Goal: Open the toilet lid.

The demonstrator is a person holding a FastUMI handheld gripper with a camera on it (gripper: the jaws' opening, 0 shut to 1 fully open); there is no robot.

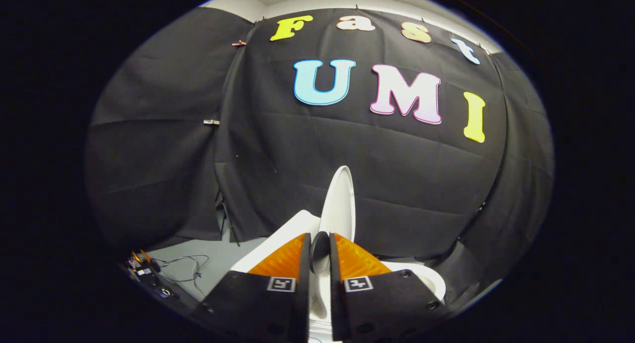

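Item one, nearest: the claw point(320, 253), its two fingers point(285, 263) drawn close with only a narrow gap between them. In that gap sat a small dark rounded piece, seemingly part of the tool itself. Whether the fingers pressed on the edge of the lid could not be told from where the view looked; the lid's lower edge ran down behind them.

Item two, just ahead: the toilet point(426, 278), white, its rim curving out beyond the right finger and a flat white part showing beyond the left one.

Item three, rising from between and just beyond the fingertips: the toilet lid point(340, 204), white, oval, seen nearly edge-on and standing close to upright. By its position the opening looked almost done.

Item four, lower and off to the left: grey floor point(218, 258) with a loose cable point(191, 268) and some small gear point(149, 276) lying on it, well apart from the toilet.

Item five, farthest: black cloth wall point(397, 174), draped behind everything.

Note on handling: the lid should be carried a little further back until it leans past upright and rests by its own weight. The push would best be slow and follow the hinge's arc, not straight ahead, so the edge does not slip out. The fingers should part only once the lid stands unaided.
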